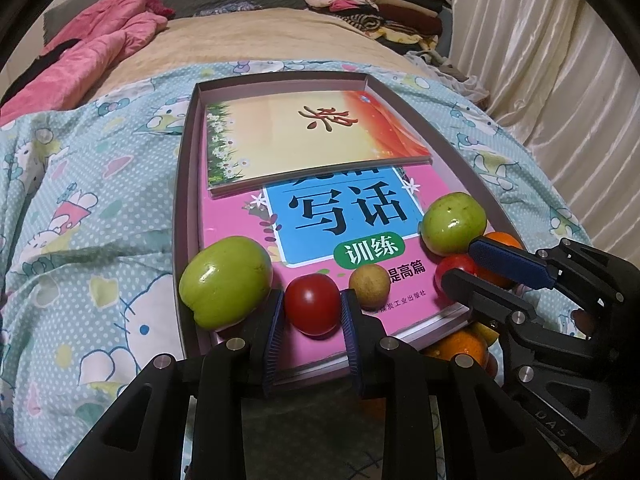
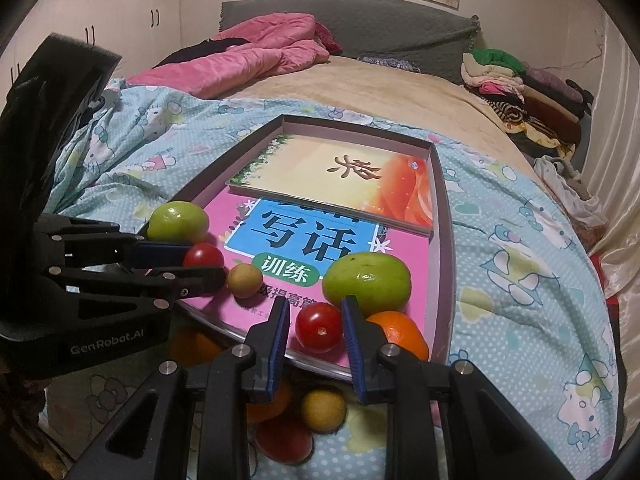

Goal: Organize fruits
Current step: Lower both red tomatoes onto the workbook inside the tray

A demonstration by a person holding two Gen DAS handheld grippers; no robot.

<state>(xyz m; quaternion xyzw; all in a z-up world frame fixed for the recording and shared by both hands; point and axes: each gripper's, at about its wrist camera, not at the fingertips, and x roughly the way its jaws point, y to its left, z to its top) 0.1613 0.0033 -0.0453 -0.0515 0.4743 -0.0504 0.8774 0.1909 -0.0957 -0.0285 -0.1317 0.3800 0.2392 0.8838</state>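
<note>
Each gripper's fingers pinch a red tomato: the left gripper (image 1: 312, 312) holds the left tomato (image 1: 313, 303), the right gripper (image 2: 316, 332) the right tomato (image 2: 319, 327), both directly ahead between the pads over the tray (image 2: 440, 248).

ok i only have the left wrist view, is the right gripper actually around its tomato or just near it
Observer: Around it. The right wrist view shows the right gripper with a pad on each side of the red tomato.
Operator: anything loose off the tray
Observer: Yes, a second tomato lies on the blanket, below the near edge of the tray.
Operator: just that one
Observer: No, a small tan fruit sits close beside it.
</note>
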